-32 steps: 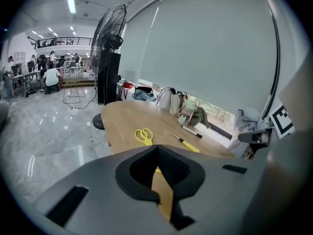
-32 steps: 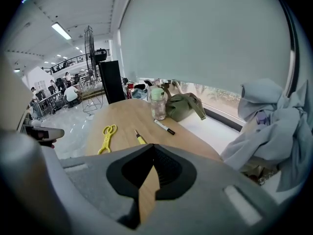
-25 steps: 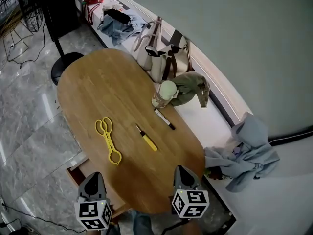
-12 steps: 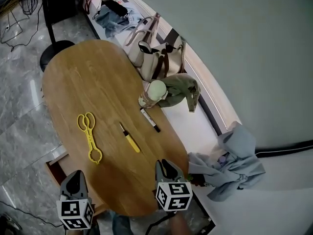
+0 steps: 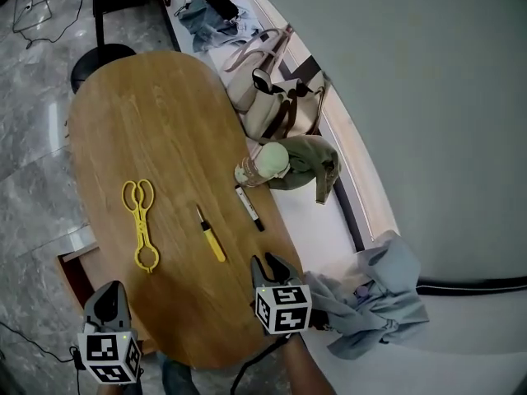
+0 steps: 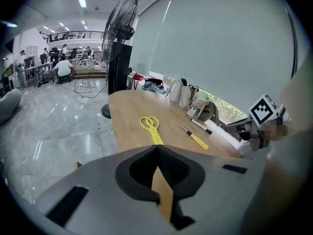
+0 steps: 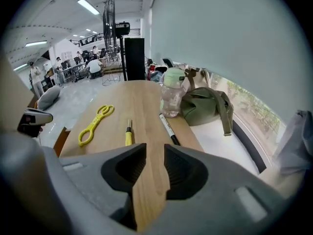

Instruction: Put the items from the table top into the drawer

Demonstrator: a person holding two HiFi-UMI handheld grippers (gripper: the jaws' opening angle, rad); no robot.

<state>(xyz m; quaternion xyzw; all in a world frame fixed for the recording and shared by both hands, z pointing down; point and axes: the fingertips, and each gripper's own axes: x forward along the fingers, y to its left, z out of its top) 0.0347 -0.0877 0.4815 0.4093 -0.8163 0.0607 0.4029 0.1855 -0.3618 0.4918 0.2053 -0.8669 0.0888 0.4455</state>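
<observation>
White ledge (image 5: 309, 225) along the right wall, below a drawn blind (image 6: 220, 43). On the ledge, far to near:

- a heap of clothes (image 5: 210, 11);
- a beige tote (image 5: 247, 97) with dark straps;
- a green bag (image 5: 309, 161), its strap lying on the ledge;
- a crumpled grey-blue garment (image 5: 375, 299).

Far left: a pedestal fan (image 6: 120, 28), its round base (image 5: 103, 60) on the marble floor (image 5: 33, 179). Beyond the fan are people (image 6: 63, 67) at desks, too small to detail.
</observation>
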